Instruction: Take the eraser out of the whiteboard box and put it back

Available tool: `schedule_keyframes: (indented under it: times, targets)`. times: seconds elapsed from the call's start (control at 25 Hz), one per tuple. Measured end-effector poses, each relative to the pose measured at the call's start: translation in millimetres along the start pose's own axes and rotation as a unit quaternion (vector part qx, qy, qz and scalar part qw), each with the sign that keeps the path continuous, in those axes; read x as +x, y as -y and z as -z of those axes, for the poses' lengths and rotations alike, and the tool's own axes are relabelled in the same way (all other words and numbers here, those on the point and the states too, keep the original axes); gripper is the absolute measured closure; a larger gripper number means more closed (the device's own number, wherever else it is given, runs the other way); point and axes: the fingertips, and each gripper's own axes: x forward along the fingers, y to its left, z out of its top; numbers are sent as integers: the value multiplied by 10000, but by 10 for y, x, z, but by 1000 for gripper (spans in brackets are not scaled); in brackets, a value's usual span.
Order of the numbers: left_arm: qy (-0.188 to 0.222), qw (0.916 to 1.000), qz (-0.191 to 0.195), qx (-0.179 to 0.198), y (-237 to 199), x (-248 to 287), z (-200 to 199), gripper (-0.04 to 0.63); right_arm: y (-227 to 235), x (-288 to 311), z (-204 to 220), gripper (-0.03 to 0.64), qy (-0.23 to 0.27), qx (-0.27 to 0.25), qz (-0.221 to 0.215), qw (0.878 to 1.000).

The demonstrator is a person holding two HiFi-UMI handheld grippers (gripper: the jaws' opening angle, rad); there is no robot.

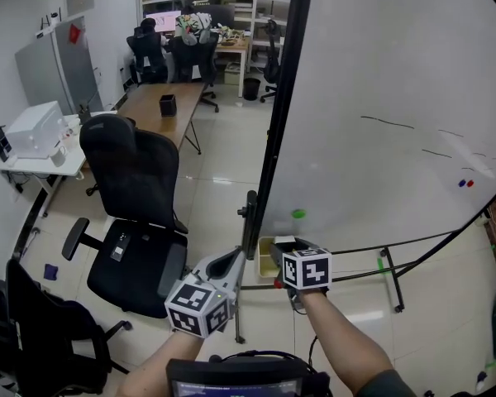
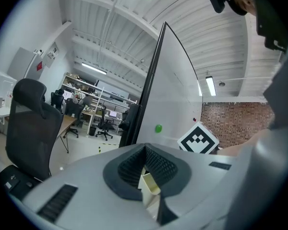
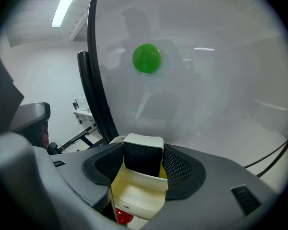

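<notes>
Tongs in the head view: left tongs (image 1: 241, 261) and right tongs (image 1: 286, 245) both meet at the whiteboard box (image 1: 267, 265). Left gripper view: my left tongs are clenched on the box's cream wall. Right gripper view: my right tongs grasp the eraser (image 3: 143, 159), just above the box.

Both forearms reach forward from the near edge, side by side. The left gripper (image 1: 236, 262) points nearly level, jaw tips together. The right gripper (image 1: 288, 245) tilts down, clamped on the eraser (image 3: 143, 160).
</notes>
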Motion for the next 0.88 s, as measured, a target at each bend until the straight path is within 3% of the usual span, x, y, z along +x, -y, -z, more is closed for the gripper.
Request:
schedule_keyframes:
  times: [0.16, 0.36, 0.88]
  targets:
    - [15, 10000, 20, 33, 37, 12, -6, 558, -12, 41, 25, 333, -101, 161, -134, 9997]
    - [-47, 10000, -39, 36, 60, 5, 30, 558, -38, 52, 60, 333, -282, -134, -80, 9995]
    - [-54, 9999, -100, 96, 227, -99, 79, 558, -10, 40, 115, 331, -667, -161, 1, 9976]
